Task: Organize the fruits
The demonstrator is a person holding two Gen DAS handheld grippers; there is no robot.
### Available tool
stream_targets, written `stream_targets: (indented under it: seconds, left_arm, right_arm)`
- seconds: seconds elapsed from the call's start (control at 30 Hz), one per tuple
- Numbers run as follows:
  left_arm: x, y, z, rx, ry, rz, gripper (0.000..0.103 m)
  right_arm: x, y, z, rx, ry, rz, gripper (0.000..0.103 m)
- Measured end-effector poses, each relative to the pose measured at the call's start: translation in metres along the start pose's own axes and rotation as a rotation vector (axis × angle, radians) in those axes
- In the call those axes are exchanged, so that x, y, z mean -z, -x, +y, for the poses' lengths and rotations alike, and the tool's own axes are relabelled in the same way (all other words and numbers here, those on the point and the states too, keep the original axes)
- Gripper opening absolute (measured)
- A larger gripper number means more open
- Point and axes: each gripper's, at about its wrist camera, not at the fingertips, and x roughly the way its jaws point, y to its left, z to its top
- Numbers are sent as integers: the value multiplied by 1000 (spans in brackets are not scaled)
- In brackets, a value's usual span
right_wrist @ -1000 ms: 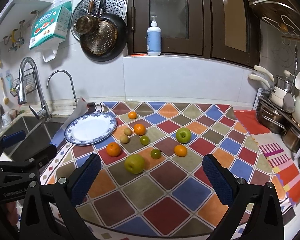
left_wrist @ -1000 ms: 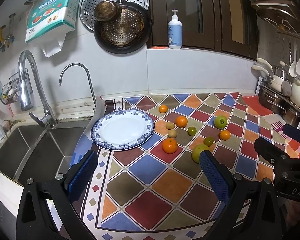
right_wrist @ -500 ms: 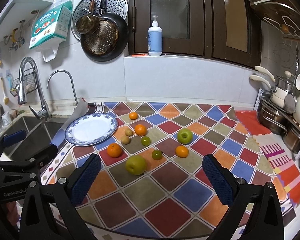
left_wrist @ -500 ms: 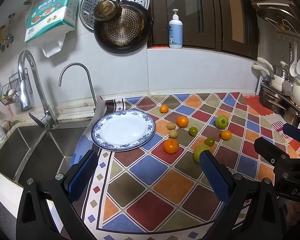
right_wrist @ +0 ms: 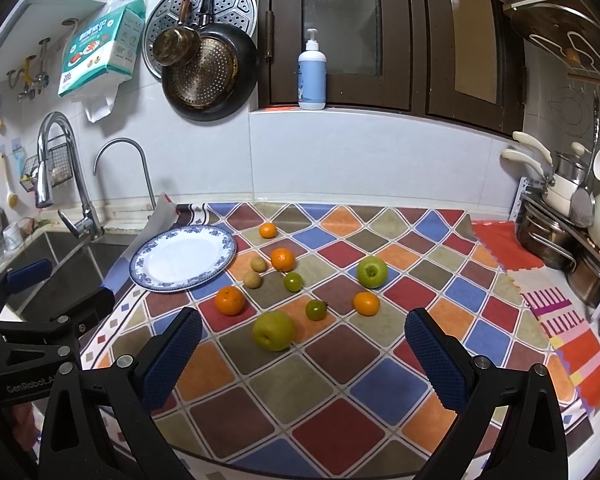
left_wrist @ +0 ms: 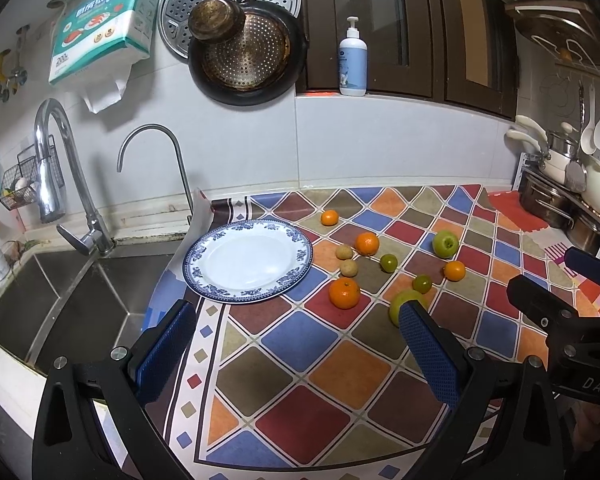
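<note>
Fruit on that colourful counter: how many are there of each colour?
Orange fruits: 4
Large green fruits: 2
Small green fruits: 2
Small brown fruits: 2
Total: 10, all on the counter mat, none on the plate.
</note>
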Motion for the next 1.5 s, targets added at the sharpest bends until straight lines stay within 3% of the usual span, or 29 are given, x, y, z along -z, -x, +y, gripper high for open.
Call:
stream_targets:
  seconds: [0.3, 0.6, 1.13, 1.5]
  left_arm:
    - [-2, -16, 9, 8, -3, 24, 103]
    - [-3, -37, 15, 50, -42, 47, 103]
    - [-11, -95, 12, 221, -295, 13, 88]
    - [-4, -156, 1, 383, -410, 74, 76]
  right_arm:
    - [-5, -19, 23, -9, -2, 26, 102]
    - [-1, -40, 18, -25, -18, 72, 102]
    - [-2, -97, 33, -6, 14, 150, 100]
    - [15, -153, 34, -32, -2, 298, 85]
